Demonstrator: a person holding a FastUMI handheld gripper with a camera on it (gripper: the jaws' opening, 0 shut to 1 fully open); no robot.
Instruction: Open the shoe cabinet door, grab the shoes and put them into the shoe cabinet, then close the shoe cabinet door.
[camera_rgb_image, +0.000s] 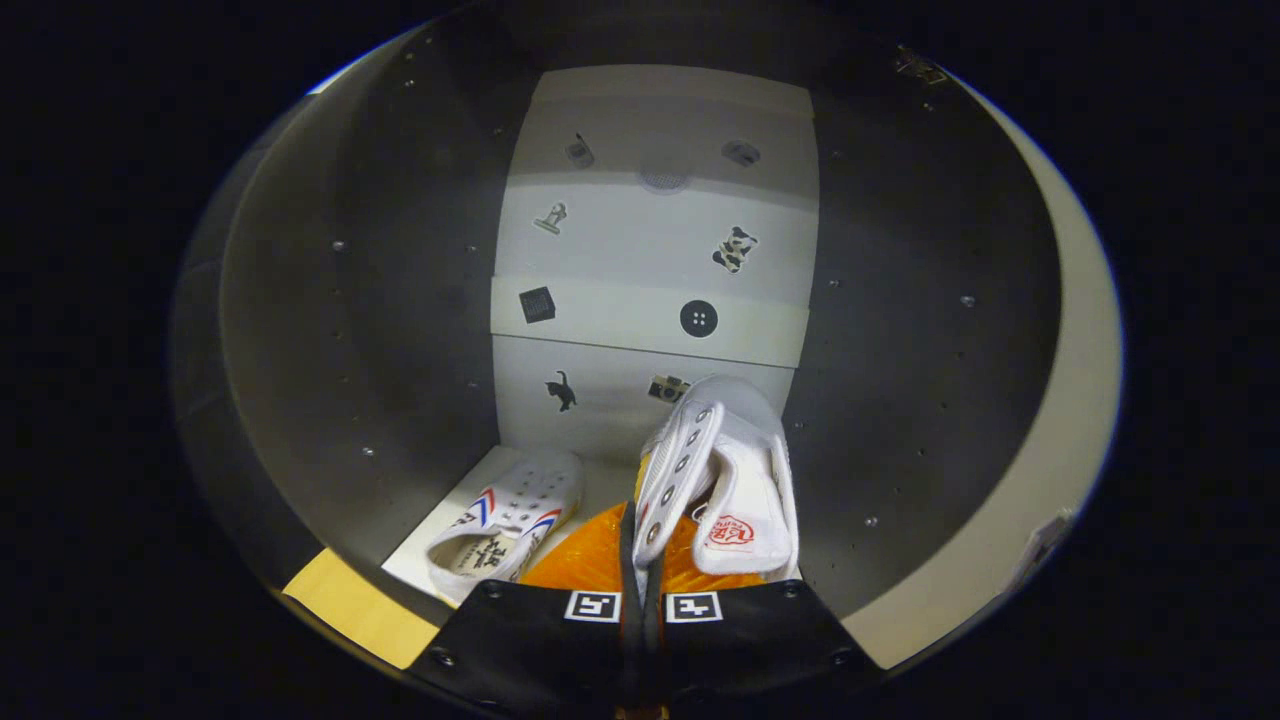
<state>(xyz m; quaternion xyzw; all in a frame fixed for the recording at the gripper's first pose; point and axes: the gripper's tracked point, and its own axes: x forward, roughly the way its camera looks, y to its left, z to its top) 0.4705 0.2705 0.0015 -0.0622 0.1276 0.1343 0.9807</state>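
The shoe cabinet (420, 330) takes up most of the gripper view: dark side walls dotted with small screws or pegs, and a pale back panel (655, 260) stepped in horizontal bands. That panel carries small stickers: a black cat (562, 390), a camera (667, 387), a round black button (698, 318), a dark square (537, 304), a spotted animal figure (735, 248) and a small figurine shape (551, 217). Higher ones are too dim to make out. The cabinet floor (600, 490) is pale, with a tan strip (350, 605) at its front left edge.

A white canvas shoe (735, 470) stands tilted just ahead of the hand-held gripper (642, 565), its toe up near the back panel and its row of metal eyelets facing left. A red stamp is printed on its tongue; the writing is too small to read. The fingers are drawn close together with the edge of this shoe's eyelet flap pinched between them.

A second white shoe (510, 520) lies on the cabinet floor to the left, toe toward the back panel, with red and blue stripes on its side and dark printing on the insole, not legible.

Two square black-and-white markers (693, 606) sit on the gripper body.
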